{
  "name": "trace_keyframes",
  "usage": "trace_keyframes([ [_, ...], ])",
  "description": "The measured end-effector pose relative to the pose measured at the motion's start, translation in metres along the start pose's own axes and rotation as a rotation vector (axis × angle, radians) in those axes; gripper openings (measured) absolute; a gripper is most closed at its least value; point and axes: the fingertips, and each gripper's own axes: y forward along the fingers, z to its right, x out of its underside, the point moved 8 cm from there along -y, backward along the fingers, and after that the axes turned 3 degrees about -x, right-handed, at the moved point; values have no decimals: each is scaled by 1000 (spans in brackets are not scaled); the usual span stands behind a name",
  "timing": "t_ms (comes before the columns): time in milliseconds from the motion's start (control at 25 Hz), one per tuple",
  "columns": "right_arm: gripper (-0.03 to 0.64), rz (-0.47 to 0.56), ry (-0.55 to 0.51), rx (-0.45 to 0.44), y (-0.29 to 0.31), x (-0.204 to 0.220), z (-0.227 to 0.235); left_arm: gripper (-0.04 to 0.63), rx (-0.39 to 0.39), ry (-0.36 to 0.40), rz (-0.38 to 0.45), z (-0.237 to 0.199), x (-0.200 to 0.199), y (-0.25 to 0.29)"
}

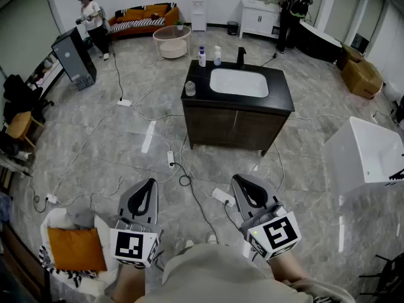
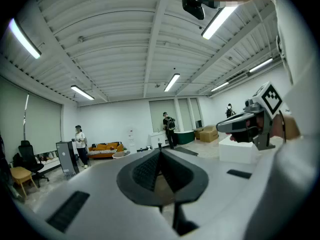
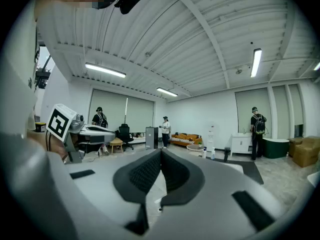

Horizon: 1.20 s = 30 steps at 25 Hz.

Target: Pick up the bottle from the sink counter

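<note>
As left gripper (image 1: pixel 150 183) and right gripper (image 1: pixel 240 179) are closed, empty, far from bottle (image 1: pixel 202 56) | we approach counter (image 1: pixel 281 100) first, then open one.

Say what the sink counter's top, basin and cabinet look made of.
Top: black, smooth, faintly shiny, probably stone or laminate.
Basin: glossy white, likely ceramic.
Cabinet: dark brown door panels, wood or wood-look veneer; the grain is too small to confirm.
</note>
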Motion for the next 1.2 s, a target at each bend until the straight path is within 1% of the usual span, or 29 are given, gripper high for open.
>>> trace_keyframes([
  [320, -3, 28, 12, 19, 0, -6, 5, 6, 0, 3, -12, 4, 0, 3],
  [560, -3, 18, 22, 18, -3, 0, 11, 6, 20, 7, -13, 14, -3, 10],
  [920, -3, -18, 17, 8, -3, 14, 34, 6, 56, -10, -26, 42, 0, 29],
  [1200, -4, -36, 7, -9, -3, 23, 51, 6, 19, 0, -33, 54, 6, 35],
])
